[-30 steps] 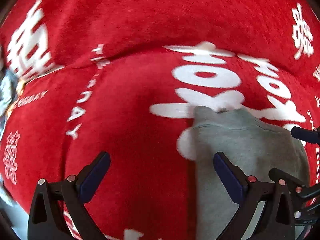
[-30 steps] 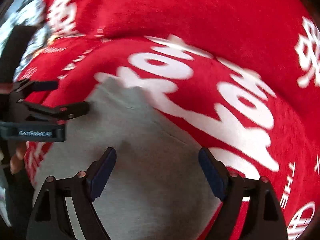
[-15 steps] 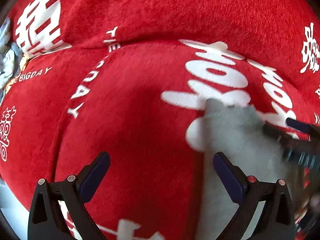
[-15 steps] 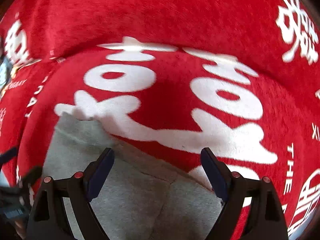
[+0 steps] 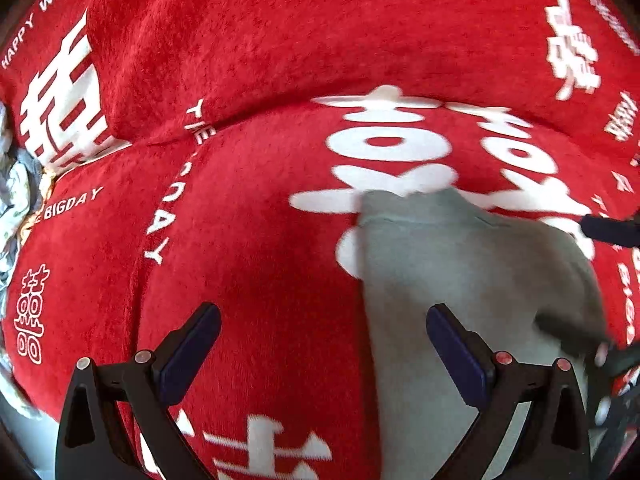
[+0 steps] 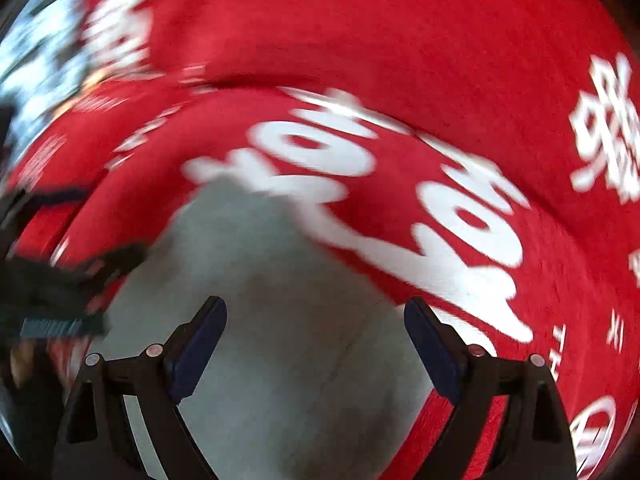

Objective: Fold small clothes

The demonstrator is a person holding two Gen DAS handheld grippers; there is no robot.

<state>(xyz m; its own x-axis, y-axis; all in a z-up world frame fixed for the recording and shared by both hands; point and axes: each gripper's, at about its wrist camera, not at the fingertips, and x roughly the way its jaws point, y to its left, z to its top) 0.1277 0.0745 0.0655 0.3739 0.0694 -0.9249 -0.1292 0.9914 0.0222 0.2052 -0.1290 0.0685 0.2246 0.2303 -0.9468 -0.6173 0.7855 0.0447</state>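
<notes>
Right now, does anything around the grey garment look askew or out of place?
Nothing stands out. The grey garment lies flat on the red blanket, with no bunching visible. Both tools, left and right, are open and hold nothing. The right wrist view is blurred.

Both wrist cameras look down, close, over a red blanket (image 5: 248,240). They share the grey garment (image 5: 472,280): at 4 o'clock in the left view, 6 o'clock in the right (image 6: 288,320).

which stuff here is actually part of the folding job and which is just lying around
Part of the job:
- grey garment, lying flat on the blanket
- left tool, open, empty
- right tool, open, empty, over the garment

Just lying about:
- red blanket with white lettering, the surface underneath
- crumpled patterned fabric at the far left edge
</notes>
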